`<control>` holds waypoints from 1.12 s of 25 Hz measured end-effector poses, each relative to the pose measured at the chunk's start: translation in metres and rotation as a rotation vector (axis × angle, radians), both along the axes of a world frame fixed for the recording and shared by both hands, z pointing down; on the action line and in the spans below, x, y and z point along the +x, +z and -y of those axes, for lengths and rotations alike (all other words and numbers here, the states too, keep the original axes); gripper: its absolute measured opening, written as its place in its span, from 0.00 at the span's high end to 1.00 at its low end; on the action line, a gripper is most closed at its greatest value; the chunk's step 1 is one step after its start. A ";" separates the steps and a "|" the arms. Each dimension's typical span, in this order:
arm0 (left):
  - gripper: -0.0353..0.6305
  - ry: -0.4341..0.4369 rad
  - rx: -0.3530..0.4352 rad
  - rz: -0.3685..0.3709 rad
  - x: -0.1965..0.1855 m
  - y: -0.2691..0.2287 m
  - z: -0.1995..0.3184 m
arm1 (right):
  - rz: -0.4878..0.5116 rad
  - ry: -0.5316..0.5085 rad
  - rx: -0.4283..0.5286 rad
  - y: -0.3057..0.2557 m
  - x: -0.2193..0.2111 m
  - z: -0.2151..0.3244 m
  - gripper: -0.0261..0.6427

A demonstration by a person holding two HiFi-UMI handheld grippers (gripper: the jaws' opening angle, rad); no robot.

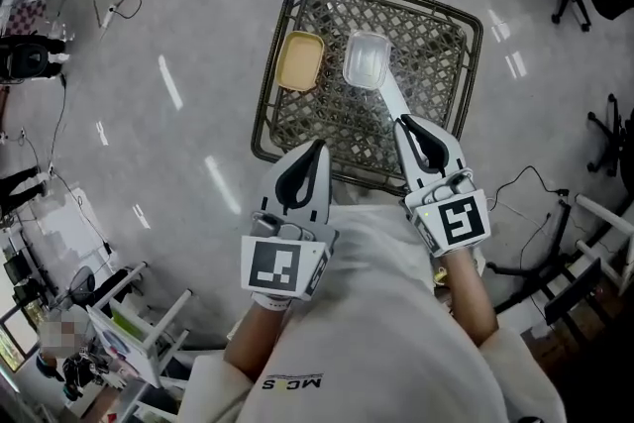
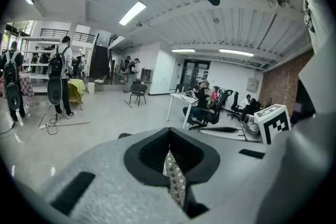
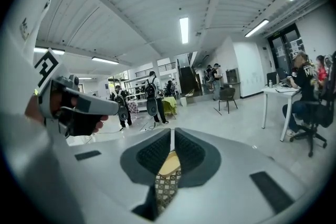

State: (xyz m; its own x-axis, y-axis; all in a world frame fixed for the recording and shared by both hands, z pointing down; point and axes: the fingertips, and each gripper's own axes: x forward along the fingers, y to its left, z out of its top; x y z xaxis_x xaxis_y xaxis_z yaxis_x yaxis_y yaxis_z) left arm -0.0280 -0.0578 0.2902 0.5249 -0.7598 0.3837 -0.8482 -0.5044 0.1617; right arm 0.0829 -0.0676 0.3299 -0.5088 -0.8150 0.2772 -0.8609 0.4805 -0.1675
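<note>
Both grippers were held low before the torso, side by side, tips aimed forward at the near edge of the mesh basket [image 1: 269, 84]; the left tongs [image 1: 317, 149] were clenched on nothing, and the right tongs [image 1: 401, 122] were likewise clenched and empty. Head view placed the clear tub [image 1: 367, 59] just beyond the right tips, with the tan tub [image 1: 300, 60] beside it, both inside the basket. Right gripper view caught only slivers of tan tub and mesh below its pads, and left gripper view caught mesh alone, plus standing people [image 2: 56, 78] across the hall.
</note>
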 end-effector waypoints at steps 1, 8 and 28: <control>0.91 -0.001 -0.005 0.000 0.000 0.003 0.003 | -0.007 -0.006 -0.003 0.003 -0.001 0.003 0.93; 0.91 -0.011 -0.055 -0.023 0.006 0.030 0.018 | -0.018 -0.079 -0.070 0.046 -0.017 0.027 0.82; 0.91 -0.060 -0.129 -0.035 -0.009 0.068 0.026 | -0.283 -0.312 -0.241 0.231 -0.036 0.083 0.70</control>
State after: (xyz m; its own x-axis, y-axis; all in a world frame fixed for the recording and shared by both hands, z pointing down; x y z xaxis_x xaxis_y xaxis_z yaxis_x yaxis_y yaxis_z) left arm -0.0370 -0.0836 0.3586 0.4951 -0.7358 0.4620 -0.8687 -0.4263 0.2521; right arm 0.0471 -0.1511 0.5613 -0.5961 -0.5307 0.6026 -0.7094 0.6995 -0.0857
